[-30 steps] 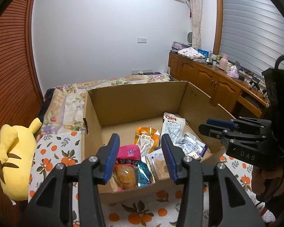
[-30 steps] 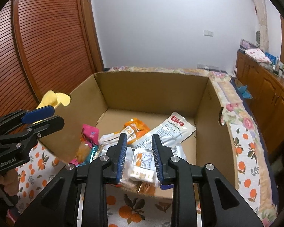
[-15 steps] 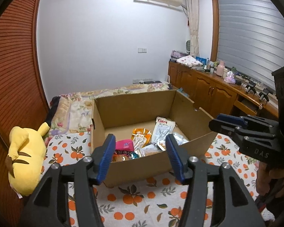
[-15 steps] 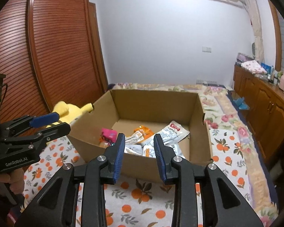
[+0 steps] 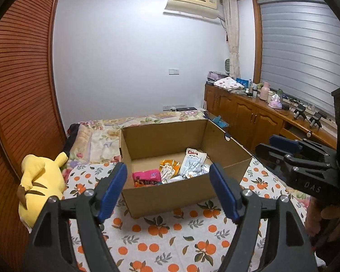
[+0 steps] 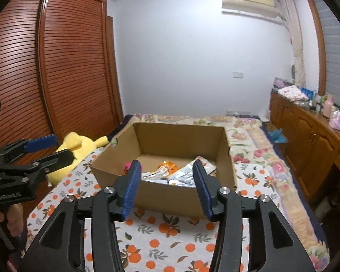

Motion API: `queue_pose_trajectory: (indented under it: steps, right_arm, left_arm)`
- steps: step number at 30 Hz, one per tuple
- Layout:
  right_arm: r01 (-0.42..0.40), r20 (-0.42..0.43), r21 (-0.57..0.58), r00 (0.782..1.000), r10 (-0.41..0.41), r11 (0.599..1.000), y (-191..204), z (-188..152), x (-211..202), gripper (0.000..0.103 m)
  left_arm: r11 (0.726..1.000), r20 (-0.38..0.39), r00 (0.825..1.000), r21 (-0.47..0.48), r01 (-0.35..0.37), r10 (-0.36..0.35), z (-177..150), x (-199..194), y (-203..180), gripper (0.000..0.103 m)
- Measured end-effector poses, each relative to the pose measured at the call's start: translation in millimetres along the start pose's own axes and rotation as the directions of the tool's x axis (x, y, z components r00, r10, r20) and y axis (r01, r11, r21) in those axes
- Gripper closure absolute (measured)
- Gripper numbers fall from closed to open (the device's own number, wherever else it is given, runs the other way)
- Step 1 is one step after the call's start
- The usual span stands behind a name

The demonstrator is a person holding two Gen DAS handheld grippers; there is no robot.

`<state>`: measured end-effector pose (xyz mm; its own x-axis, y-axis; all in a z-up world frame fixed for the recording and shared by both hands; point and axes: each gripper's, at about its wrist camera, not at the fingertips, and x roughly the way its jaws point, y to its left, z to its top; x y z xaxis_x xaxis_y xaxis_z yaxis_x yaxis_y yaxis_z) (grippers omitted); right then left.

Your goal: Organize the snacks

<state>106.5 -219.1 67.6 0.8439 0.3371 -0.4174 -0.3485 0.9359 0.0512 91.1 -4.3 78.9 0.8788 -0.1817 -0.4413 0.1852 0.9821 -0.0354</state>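
— Snacks (image 5: 170, 172) are all lying inside the cardboard box (image 5: 181, 195) on the bed (image 5: 170, 244), a loose heap: a pink packet (image 5: 147, 176) at the near left, an orange packet (image 5: 167, 165) in the middle, a white pouch (image 5: 193, 159) leaning toward the right wall.

— And the grippers?

— Both are hanging short of the box, above the orange-print sheet. The left gripper (image 5: 168, 190) is showing its jaws spread wide with nothing between them; the right gripper (image 6: 166, 188) is standing the same way, parted and empty.

— So is the tidying done, or is sorting coming?

— I'm not able to tell. Packets gathered in a box could be the finished job, or a pile waiting to be sorted or taken out.

— If they are going back in?

— I'd say they should be coming down over the near wall, not through it, and taking one packet by a flat edge. Those foil pouches are looking slippery and overlapping, so a careless pinch is likely catching two.

— The yellow plush toy (image 5: 40, 181)?

— Lying beside the box, well clear.
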Motion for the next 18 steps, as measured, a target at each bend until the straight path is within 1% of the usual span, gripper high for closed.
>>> queue_pose_trajectory:
  steps: [4,6,10,14,18]
  right_arm:
    - [0.024,0.005,0.004,1.0,-0.024,1.0,-1,-7,-4,0.04]
    - [0.028,0.0,0.014,1.0,-0.028,1.0,-3,-11,-5,0.038]
    - [0.045,-0.001,0.021,0.999,-0.045,0.999,-6,-19,-5,0.031]
    - [0.049,-0.005,0.029,0.999,-0.049,0.998,-9,-29,-8,0.029]
    - [0.072,-0.003,0.026,0.997,-0.072,0.997,-10,-37,-12,0.025]
  left_arm:
    - [0.999,0.021,0.999,0.006,-0.038,0.038,-12,-9,-1,0.024]
    - [0.999,0.027,0.998,0.009,-0.048,0.048,-18,-12,-2,0.02]
    - [0.997,0.035,0.997,0.027,-0.076,0.075,-28,-16,-9,0.015]
    - [0.995,0.04,0.995,0.027,-0.092,0.09,-37,-20,-17,0.012]
    - [0.994,0.037,0.993,0.018,-0.111,0.11,-46,-22,-21,0.009]
